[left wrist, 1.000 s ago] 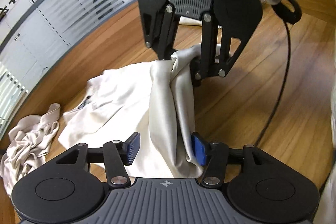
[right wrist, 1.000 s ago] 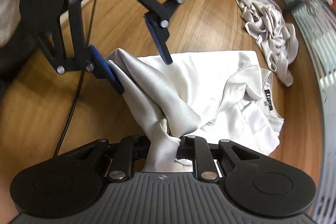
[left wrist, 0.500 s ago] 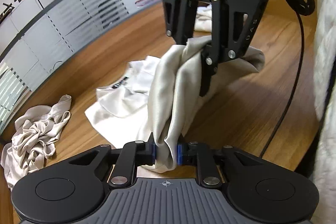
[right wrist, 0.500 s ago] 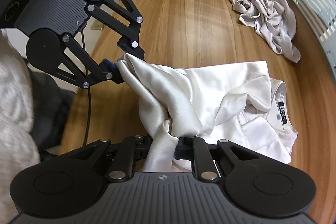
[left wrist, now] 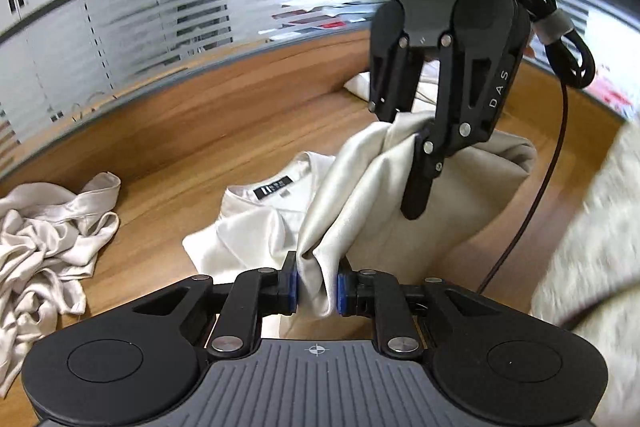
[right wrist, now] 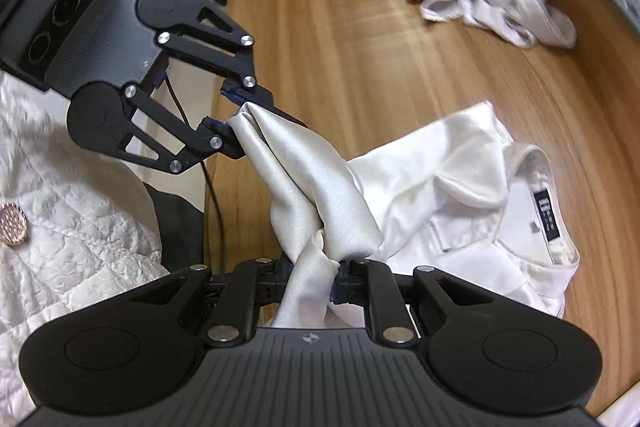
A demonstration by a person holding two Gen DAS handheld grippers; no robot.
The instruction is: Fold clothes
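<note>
Tongs both pinching cloth: left gripper (left wrist: 317,287) and right gripper (right wrist: 312,281) each clamp an edge of the cream shirt (left wrist: 360,187), lifted w/ collar end on the table (left wrist: 208,131). Fold barely begun; crumpled garment (left wrist: 48,239) far left untouched.

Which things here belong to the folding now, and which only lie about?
In the job:
- shirt
- left gripper, shut on it
- right gripper, shut on it

Lying about:
- crumpled cloth
- black cable
- table
</note>
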